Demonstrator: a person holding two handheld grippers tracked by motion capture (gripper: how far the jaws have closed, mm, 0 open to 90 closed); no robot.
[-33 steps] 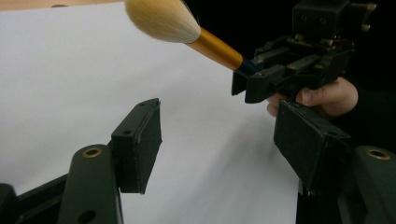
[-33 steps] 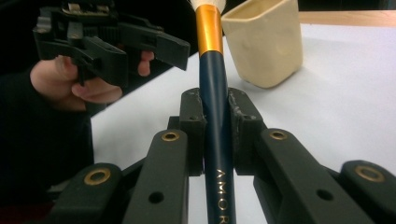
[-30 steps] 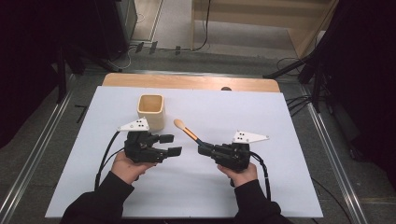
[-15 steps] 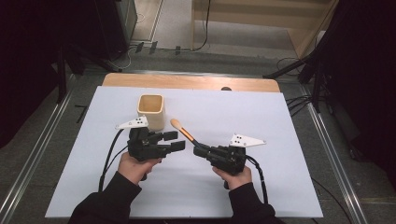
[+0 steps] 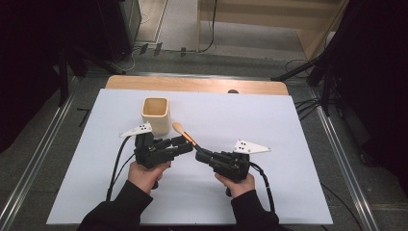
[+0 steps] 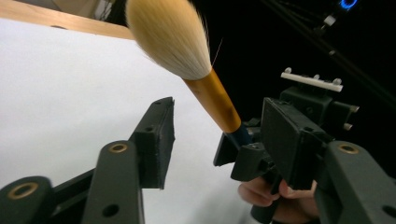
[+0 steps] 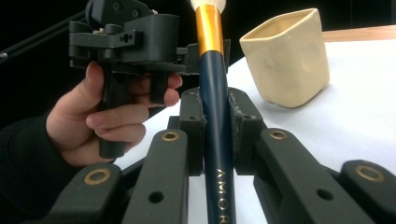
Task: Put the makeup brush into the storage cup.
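your right gripper (image 5: 201, 153) has its two black jaws pressed tight on the dark blue handle of a makeup brush (image 5: 185, 134). in the right gripper view the brush (image 7: 213, 93) runs straight up between the jaws, with a gold band above the blue part and pale letters low on the handle. from above, the brush points up and to the left, off the table, and its soft tan tip ends just beside the cup (image 5: 156, 115). the cup is cream coloured with squarish sides, it stands upright on the white table cover (image 5: 269, 120), and you can see into its open top. in the right gripper view the cup (image 7: 287, 56) sits to the right of the brush, and your left hand (image 7: 93, 121) wraps around the grip of the other tool. your left gripper (image 5: 185, 144) points to the right, toward the brush. its jaws are spread wide apart and they hold nothing. in the left gripper view the fluffy brush head (image 6: 170, 35) is above and between the two jaws, and the gold band slants down toward the right jaw; you cannot tell if it touches. behind it you can see the right gripper (image 6: 243, 154) holding the blue end. a strip of bare wooden table (image 5: 192, 84) shows past the far edge of the white cover.
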